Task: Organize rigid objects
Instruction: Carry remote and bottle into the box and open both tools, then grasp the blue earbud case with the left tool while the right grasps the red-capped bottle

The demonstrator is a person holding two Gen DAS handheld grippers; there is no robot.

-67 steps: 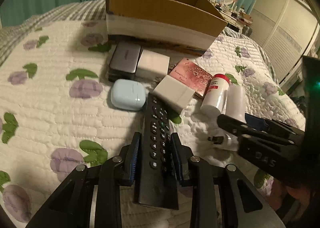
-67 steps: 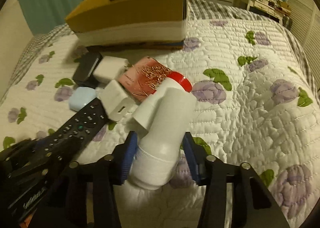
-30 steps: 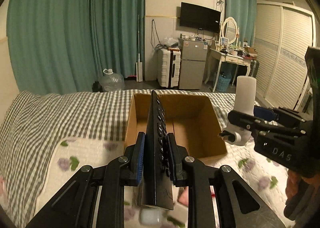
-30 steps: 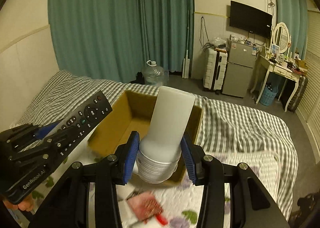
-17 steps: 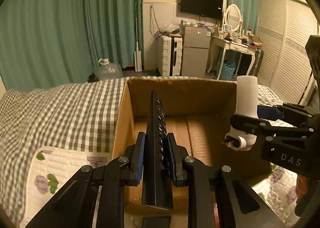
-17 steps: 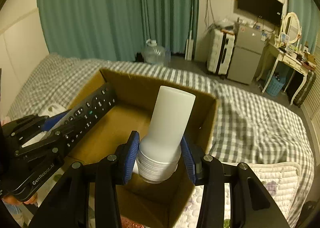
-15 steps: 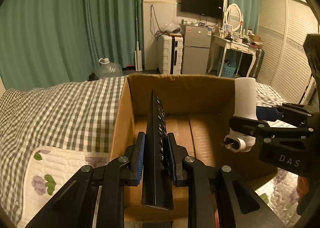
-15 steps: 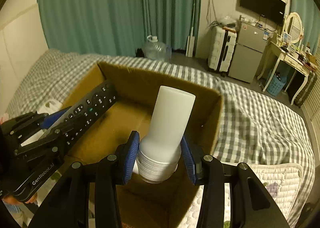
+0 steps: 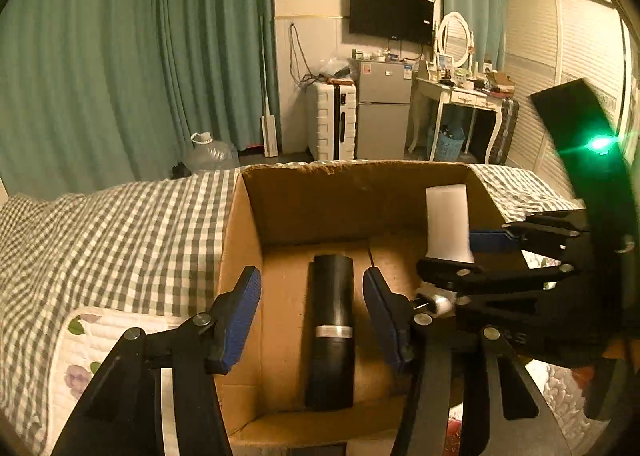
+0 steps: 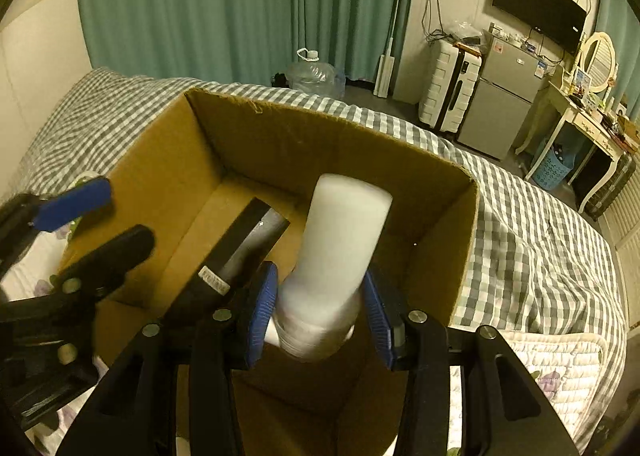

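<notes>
A bed (image 9: 120, 240) with a grey checked cover fills the near scene, and a quilted flowered spread (image 9: 76, 340) lies over its near left part. On the bed stands an open cardboard box (image 9: 352, 196), its far wall toward the room. Beyond the bed, green curtains (image 9: 140, 56) hang at the far left, with a white suitcase (image 9: 331, 121), a small fridge (image 9: 384, 108), a wall TV (image 9: 391, 15) and a white dressing table (image 9: 460, 96) at the far right. The left gripper (image 9: 312, 316) hovers over the near edge of the box with its jaws spread wide and nothing between them. Directly under it the black remote (image 9: 330, 328) lies flat on the box floor, button side down, its length running from near to far, left of the floor seam. The right gripper (image 10: 318, 314) is over the right part of the box, its jaws clenched on the lower end of a white bottle (image 10: 336, 252), which points up and away into the box, tilted slightly; in the left wrist view the bottle (image 9: 447, 224) stands near the right wall. Whether the bottle touches the box floor cannot be told. A clear water jug (image 10: 313, 74) sits on the floor by the curtains.
</notes>
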